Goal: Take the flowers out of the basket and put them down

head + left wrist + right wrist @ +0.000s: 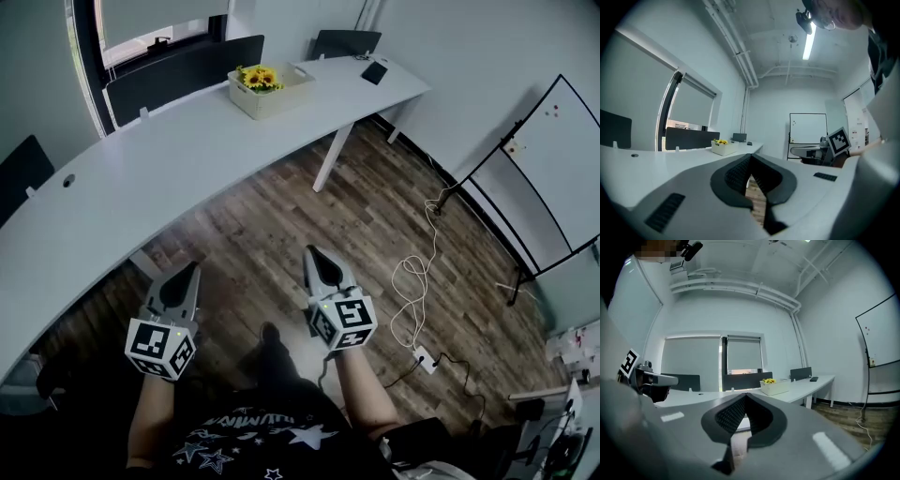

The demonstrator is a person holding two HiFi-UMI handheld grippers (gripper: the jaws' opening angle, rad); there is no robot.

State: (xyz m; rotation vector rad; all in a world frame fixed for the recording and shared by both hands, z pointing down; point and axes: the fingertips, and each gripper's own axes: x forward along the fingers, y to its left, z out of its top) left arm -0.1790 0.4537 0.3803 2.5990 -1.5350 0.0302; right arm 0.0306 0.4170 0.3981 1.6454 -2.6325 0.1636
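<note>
Yellow flowers (260, 78) in white rectangular basket (274, 101), far counter (169, 173). Left hand-held gripper (192, 272), right hand-held gripper (312, 253) closed, empty. Approach pending; next probably: walk up, open jaws.

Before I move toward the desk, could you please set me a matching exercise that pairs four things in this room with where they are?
Things:
1. flowers
2. basket
3. whiteboard
4. white cable

Places:
a. lying in loops on the wooden floor
b. standing on the white desk, towards its far end
c. yellow, inside the basket
d. upright on a black frame at the right of the head view

Pairs: 1-c, 2-b, 3-d, 4-a.
</note>
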